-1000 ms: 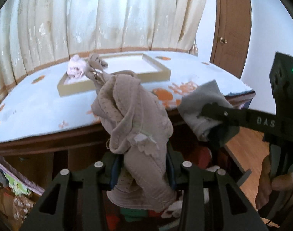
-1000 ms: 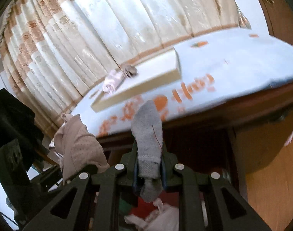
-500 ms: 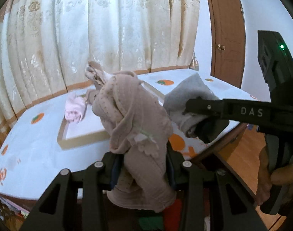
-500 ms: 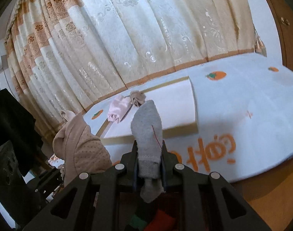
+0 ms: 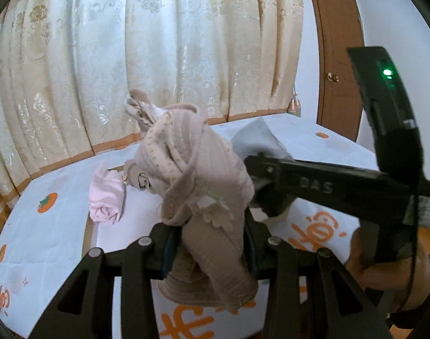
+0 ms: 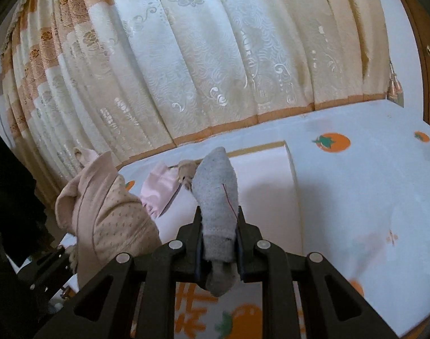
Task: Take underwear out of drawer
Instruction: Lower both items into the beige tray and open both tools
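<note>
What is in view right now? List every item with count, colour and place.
beige underwear: one, beige with dots, clamped in the left gripper.
grey garment: one, grey, clamped in the right gripper.
pink garment: one, pale pink, on the tray's far left.
small tan garment: one, beside the pink one.
tray: one, white with tan rim, on the cloth.
tablecloth: one, white with orange prints.
curtain: cream, behind.
door: brown, right.
left gripper: black.
right gripper: black.
</note>
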### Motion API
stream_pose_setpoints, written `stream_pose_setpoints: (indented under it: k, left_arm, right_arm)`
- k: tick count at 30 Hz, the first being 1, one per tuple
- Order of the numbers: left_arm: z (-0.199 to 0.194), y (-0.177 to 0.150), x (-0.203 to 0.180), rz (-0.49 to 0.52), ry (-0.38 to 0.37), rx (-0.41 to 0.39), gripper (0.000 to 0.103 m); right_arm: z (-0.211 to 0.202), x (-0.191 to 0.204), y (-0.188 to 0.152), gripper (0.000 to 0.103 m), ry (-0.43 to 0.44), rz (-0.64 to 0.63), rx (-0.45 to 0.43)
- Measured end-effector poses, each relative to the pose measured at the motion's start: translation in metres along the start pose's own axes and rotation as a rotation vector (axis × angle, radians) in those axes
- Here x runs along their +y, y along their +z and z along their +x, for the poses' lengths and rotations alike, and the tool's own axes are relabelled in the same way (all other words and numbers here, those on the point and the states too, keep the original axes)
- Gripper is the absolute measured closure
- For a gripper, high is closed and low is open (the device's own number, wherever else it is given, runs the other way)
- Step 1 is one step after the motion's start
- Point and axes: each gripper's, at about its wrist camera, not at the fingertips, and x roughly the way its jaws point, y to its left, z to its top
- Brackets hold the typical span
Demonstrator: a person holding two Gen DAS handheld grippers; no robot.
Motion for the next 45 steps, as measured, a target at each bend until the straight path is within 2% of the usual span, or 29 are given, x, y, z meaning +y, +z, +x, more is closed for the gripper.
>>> stream_pose_setpoints:
  k: [9,13,16,19,25,30,35,39,41,44,45]
  left_arm:
    - [0.044,0.028,0.025,-0.056,-0.012,0.036,0.064]
    - [0.064,0.045,0.029,-0.027,-0.012,0.061,0.064]
    - [0.086,0.055,0.04,-0.055,-0.021,0.113,0.064]
    - [0.11,0.059,0.053,-0.095,-0.007,0.177,0.064]
    - [0.146,0.064,0.061,-0.097,0.002,0.249,0.064]
    - [0.166,0.069,0.062,-0.088,-0.002,0.27,0.064]
    - [0.187,0.067,0.07,-0.099,0.022,0.3,0.064]
    - [0.198,0.068,0.071,-0.092,0.049,0.302,0.064]
    - [0.202,0.067,0.072,-0.101,0.063,0.307,0.058]
    - [0.208,0.066,0.071,-0.08,0.132,0.313,0.036]
    - [0.21,0.066,0.07,-0.066,0.153,0.313,0.032]
  right_arm:
    - [0.068,-0.019,0.037,0.083,-0.019,0.057,0.085]
    - [0.085,-0.021,0.055,0.083,-0.022,0.077,0.112]
    - [0.098,-0.017,0.072,0.083,-0.026,0.065,0.126]
    - [0.121,-0.026,0.081,0.083,-0.003,0.133,0.183]
    - [0.161,-0.032,0.087,0.083,-0.04,0.126,0.243]
    - [0.19,-0.039,0.084,0.083,-0.033,0.143,0.299]
    - [0.212,-0.051,0.083,0.083,-0.003,0.177,0.34]
    - [0.225,-0.051,0.082,0.083,-0.013,0.157,0.354]
    - [0.229,-0.051,0.082,0.083,-0.019,0.157,0.358]
    - [0.234,-0.052,0.081,0.082,-0.01,0.157,0.365]
    - [0.234,-0.052,0.081,0.08,-0.002,0.165,0.366]
